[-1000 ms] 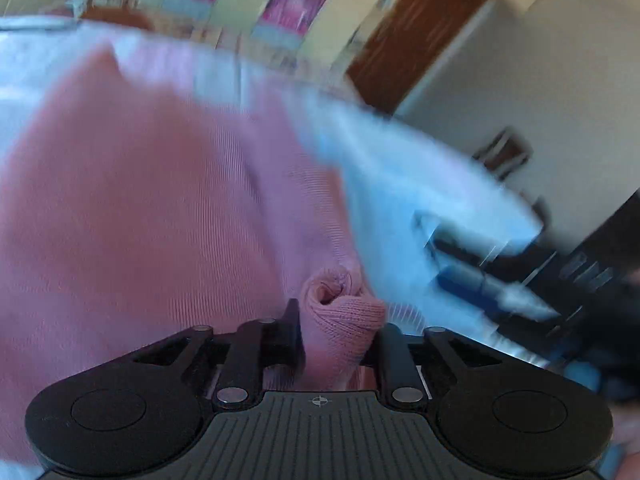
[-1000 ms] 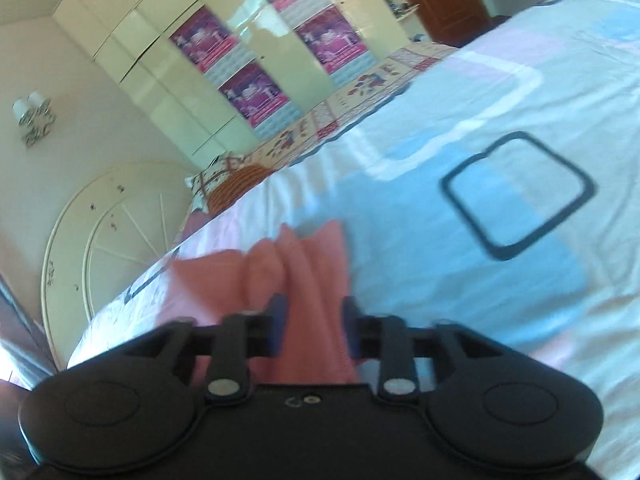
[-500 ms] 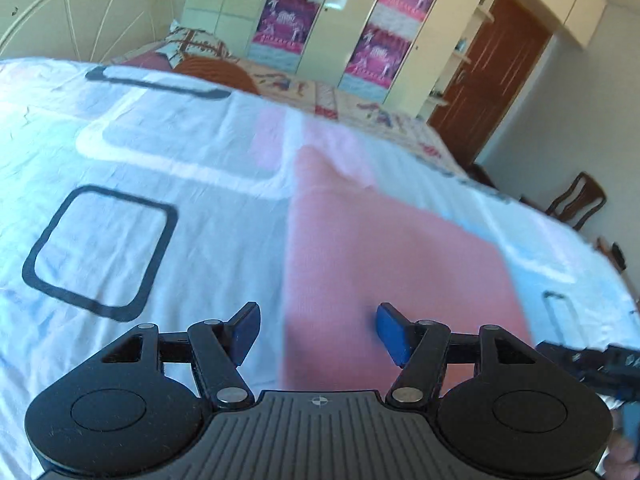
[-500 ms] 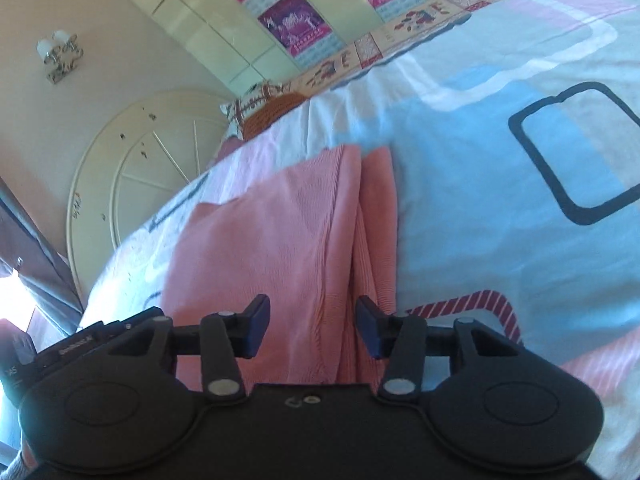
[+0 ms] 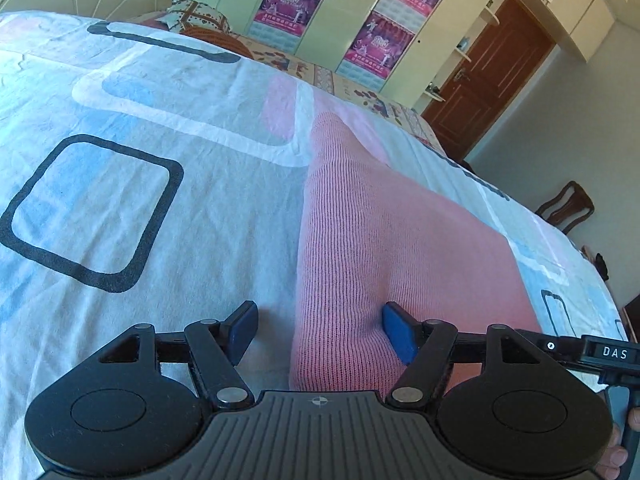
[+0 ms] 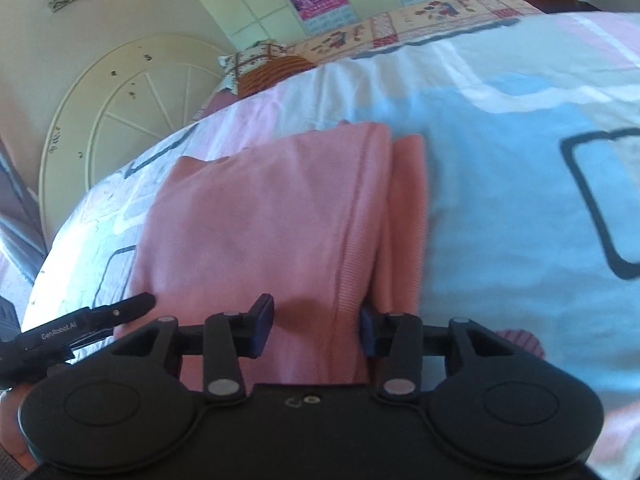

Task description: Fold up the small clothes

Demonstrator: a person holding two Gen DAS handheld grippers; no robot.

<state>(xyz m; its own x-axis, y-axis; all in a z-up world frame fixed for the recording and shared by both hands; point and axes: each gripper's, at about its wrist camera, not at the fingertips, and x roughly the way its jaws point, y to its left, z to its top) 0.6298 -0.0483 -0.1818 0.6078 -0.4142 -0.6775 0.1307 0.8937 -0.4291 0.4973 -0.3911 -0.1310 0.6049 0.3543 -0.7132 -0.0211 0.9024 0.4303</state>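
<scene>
The pink knit garment (image 5: 384,248) lies flat on the bed (image 5: 152,208), running from the lower centre of the left wrist view up toward its upper middle; in the right wrist view it fills the centre and shows a doubled long edge on the right, so one lengthwise fold looks done. The left gripper (image 5: 320,330) has its jaws well apart and they have just been opening: the cloth's near left edge sits between them, the right pad against the fabric, the left pad over bare sheet, nothing pinched. The right gripper (image 6: 316,328) stands with its jaws partly apart astride the doubled edge, the right pad tucked beside the ribbed seam; they do not look clamped. Both sit at the near end, probably lining up for the next fold.
</scene>
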